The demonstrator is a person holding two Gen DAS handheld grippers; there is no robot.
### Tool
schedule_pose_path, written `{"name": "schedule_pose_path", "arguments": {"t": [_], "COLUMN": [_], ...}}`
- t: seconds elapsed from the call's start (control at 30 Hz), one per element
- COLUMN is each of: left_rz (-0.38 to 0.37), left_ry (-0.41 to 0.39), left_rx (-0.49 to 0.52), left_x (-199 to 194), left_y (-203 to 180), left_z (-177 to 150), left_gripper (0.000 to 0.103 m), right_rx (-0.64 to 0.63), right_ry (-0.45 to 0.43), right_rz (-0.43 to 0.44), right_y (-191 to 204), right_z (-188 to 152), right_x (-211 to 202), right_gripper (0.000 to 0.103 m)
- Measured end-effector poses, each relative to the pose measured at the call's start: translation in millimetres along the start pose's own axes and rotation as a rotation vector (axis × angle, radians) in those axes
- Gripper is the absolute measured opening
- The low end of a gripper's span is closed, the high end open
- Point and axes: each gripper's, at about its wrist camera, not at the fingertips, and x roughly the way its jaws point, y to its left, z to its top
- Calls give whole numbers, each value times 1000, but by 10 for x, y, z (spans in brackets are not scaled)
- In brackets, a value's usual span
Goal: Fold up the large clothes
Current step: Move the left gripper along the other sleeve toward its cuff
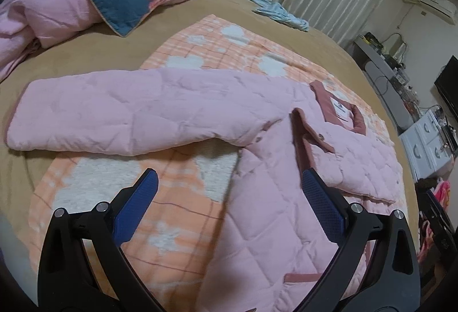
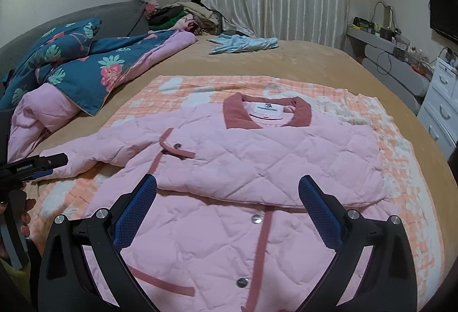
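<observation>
A pink quilted jacket (image 2: pixel 243 226) with dark pink trim lies face up on an orange checked blanket (image 2: pixel 177 94). Its right sleeve (image 2: pixel 272 169) is folded across the chest. Its left sleeve (image 1: pixel 114 111) lies stretched out flat to the side. My left gripper (image 1: pixel 229 183) is open and empty, above the jacket's side below that sleeve; it also shows at the left edge of the right wrist view (image 2: pixel 43 166). My right gripper (image 2: pixel 229 189) is open and empty, above the jacket's front below the folded sleeve.
The blanket lies on a tan bed (image 2: pixel 300 60). A blue floral quilt (image 2: pixel 80 69) with pink lining is heaped at the back left. A light blue garment (image 2: pixel 243 43) lies at the far edge. White drawers (image 2: pixel 440 103) and a shelf stand to the right.
</observation>
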Motion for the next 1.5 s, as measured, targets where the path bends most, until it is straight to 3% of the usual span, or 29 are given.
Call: {"name": "schedule_pose_path", "arguments": {"t": [0.73,1.5], "left_rz": [76,149], "left_ry": [-41,-37], "left_rx": [-218,-501], "left_x": [-78,0], "left_y": [878,1742], "left_z": [72,66], "left_gripper": [94,94], "right_rx": [-90,-242], "right_ry": [11,75], "right_rz": [95,218], "right_y": [851,1893], "right_z": [241,338], "right_x": [188,732], "right_gripper": [99,99]}}
